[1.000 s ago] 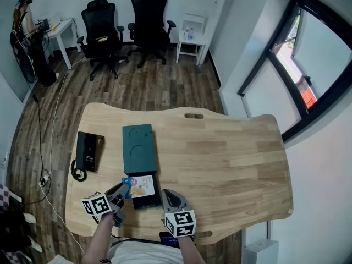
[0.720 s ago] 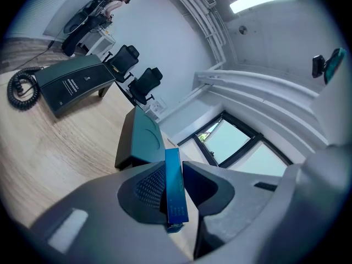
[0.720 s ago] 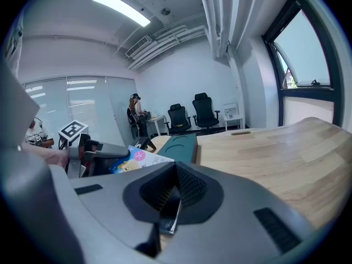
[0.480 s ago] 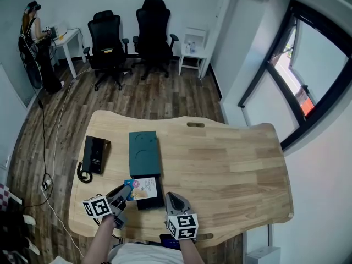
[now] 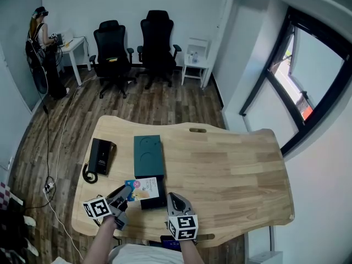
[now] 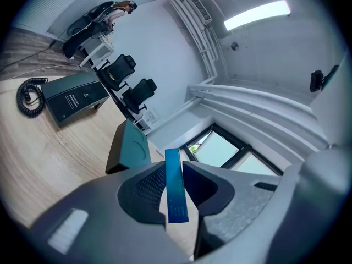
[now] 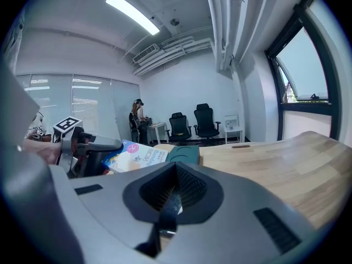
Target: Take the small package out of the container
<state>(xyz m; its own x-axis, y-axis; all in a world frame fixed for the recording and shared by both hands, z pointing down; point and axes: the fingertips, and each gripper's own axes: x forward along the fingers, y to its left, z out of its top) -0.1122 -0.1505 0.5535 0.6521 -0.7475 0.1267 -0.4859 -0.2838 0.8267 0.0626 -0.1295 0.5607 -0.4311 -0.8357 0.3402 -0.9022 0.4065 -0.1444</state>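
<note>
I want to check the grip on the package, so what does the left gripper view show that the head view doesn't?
Only the left gripper view: the left gripper clamped on the blue edge of the small package, and a ceiling light strip. Only the head view: the package's printed face, the black container by it, the right gripper, the whole table. Both: the teal lid, the black desk phone with its coiled cord, the office chairs.
</note>
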